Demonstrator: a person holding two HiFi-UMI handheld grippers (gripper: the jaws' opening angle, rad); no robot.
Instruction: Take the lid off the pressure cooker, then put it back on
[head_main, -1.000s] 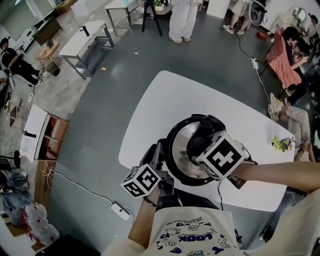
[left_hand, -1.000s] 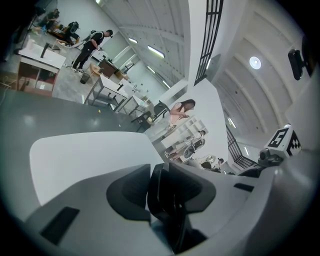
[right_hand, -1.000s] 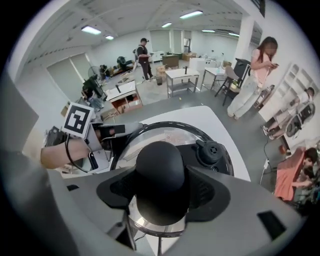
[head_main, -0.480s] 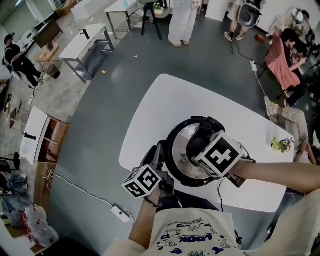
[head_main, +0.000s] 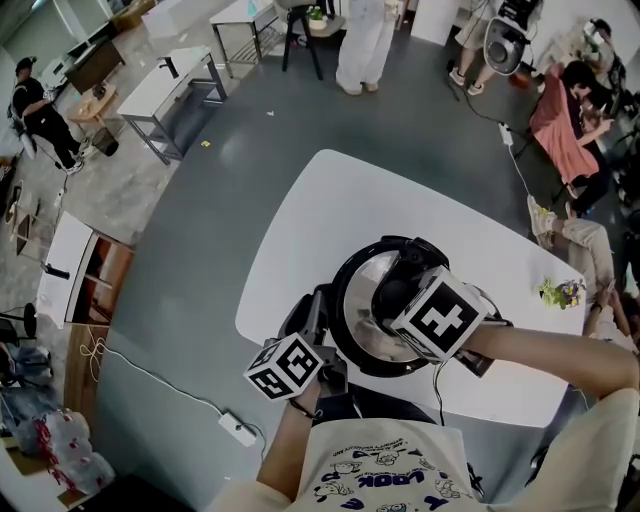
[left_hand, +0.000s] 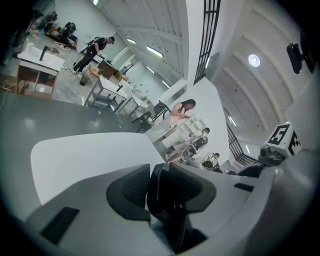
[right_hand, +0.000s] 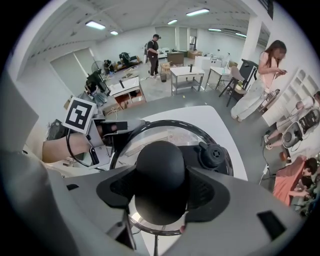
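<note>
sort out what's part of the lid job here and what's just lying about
Part of the job:
- pressure cooker
- lid, its black knob clamped in the right gripper
- side handle, clamped in the left gripper

Just lying about:
- bunch of flowers near the table edge
- power strip on the floor
- desk further off

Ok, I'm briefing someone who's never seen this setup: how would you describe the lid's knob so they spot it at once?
Find the white table; the pressure cooker stands near its edge by the person, its shiny lid ringed in black. At the lid's centre sits the knob, a black dome clamped between the fingers of the right gripper, larger than the ribbed valve off-centre beside it.
</note>
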